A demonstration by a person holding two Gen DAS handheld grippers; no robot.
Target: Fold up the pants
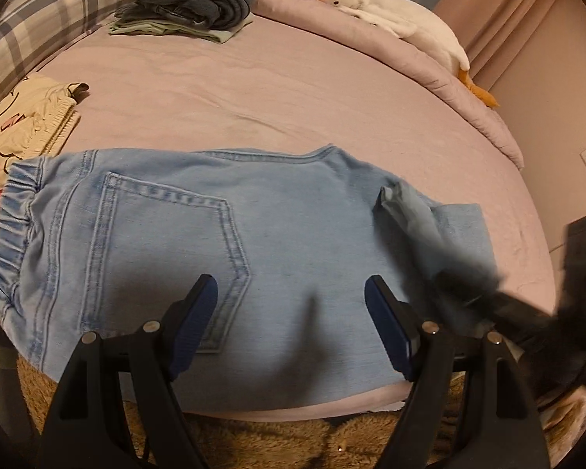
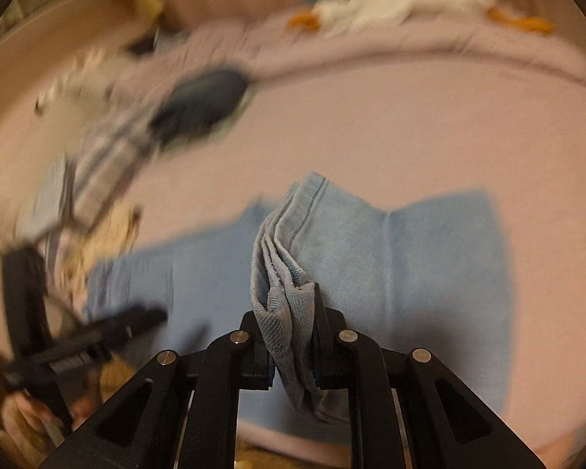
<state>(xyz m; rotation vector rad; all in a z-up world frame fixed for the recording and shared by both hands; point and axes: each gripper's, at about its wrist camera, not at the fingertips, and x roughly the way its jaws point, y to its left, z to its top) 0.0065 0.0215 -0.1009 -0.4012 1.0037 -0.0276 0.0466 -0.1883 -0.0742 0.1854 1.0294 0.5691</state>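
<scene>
The jeans [image 1: 230,242] lay flat on the pink bed [image 1: 254,90], back pocket [image 1: 172,242] up, waistband to the left. The left gripper [image 1: 291,293] hovered over the near edge, fingers spread wide and holding nothing. The right gripper [image 2: 291,336] was clamped on a bunched stack of denim layers (the leg ends, lifted off the bed). Far off sat folded clothes [image 1: 191,4] and a plush goose [image 1: 390,11]; a printed cream garment [image 1: 15,117] lay left, its lettering unreadable.

Motion blurs the right gripper [image 1: 468,273] over the pants [image 1: 222,242]; the left gripper [image 2: 78,340] smears too.
</scene>
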